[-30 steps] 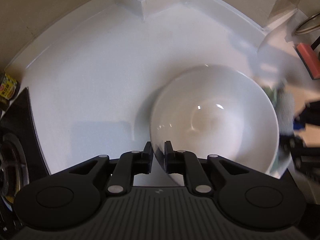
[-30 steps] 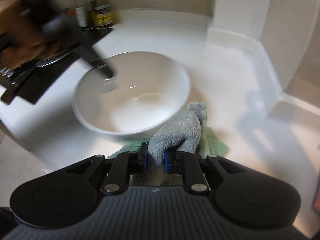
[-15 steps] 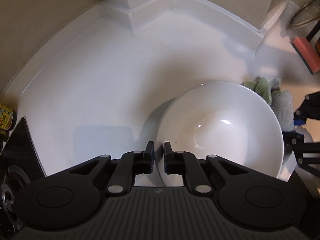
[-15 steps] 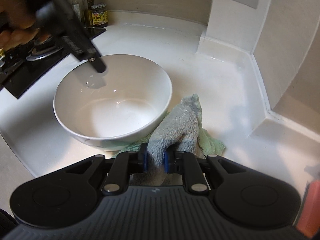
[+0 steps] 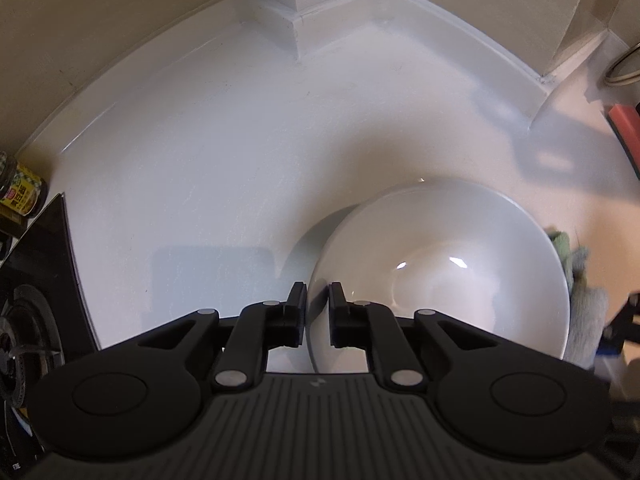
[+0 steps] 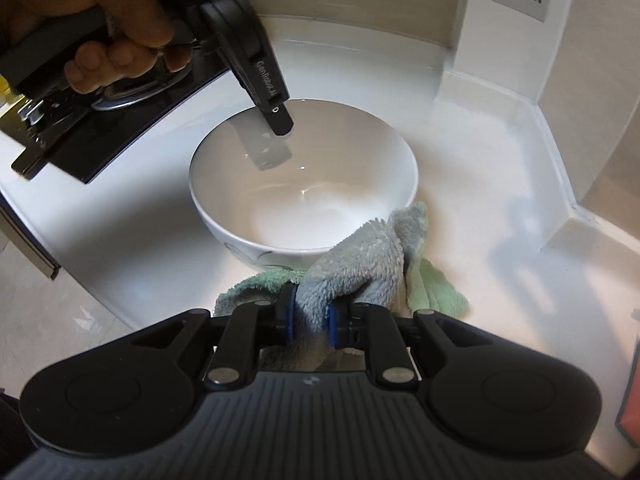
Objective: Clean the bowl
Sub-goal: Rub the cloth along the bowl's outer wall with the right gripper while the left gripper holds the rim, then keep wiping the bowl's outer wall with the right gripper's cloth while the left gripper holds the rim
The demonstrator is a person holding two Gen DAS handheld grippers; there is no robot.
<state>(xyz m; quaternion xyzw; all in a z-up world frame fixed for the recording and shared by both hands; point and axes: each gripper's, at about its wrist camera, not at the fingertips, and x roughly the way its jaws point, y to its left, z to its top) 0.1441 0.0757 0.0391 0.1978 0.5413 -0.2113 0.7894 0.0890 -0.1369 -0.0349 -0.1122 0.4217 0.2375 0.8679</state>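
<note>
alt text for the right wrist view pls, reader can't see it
The right gripper pinches a fluffy grey-green cloth beside a white bowl on a white counter. Across the bowl, a hand holds the left gripper at its far rim, jaws opening.

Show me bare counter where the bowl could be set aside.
Free: the white counter between the bowl, the back wall corner and the stove. Crowded: beside the bowl where the cloth lies, and near the jar.

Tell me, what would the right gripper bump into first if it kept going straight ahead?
Probably the bowl. The right gripper is shut on the cloth, whose bunched end already leans against the bowl's near wall.
</note>
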